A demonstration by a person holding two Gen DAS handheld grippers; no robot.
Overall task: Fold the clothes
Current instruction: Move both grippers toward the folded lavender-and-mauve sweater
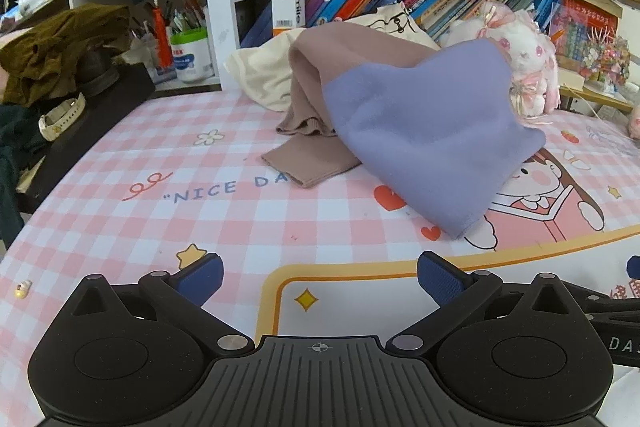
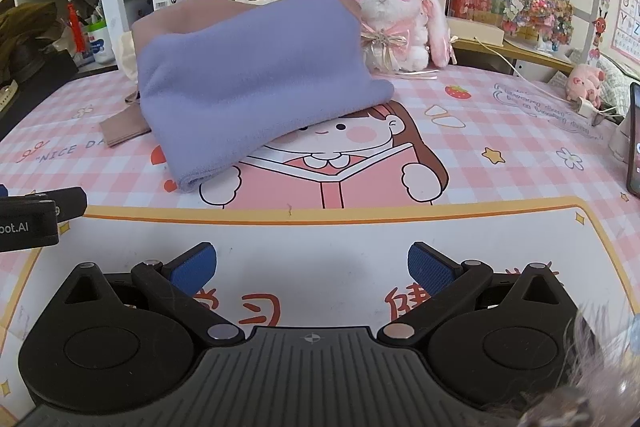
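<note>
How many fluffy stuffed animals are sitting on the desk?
2. A white plush bunny with pink ears sits behind the purple fleece cloth, against the books. A small pink plush pig lies at the far right edge. More could be hidden.

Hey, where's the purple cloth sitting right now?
In both wrist views the purple cloth lies heaped mid-desk on the pink checked mat, over a brown garment, just left of the white plush bunny.

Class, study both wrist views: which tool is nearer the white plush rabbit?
Right. The right tool faces the white plush rabbit almost straight ahead; from the left tool it sits far off to the right.
</note>
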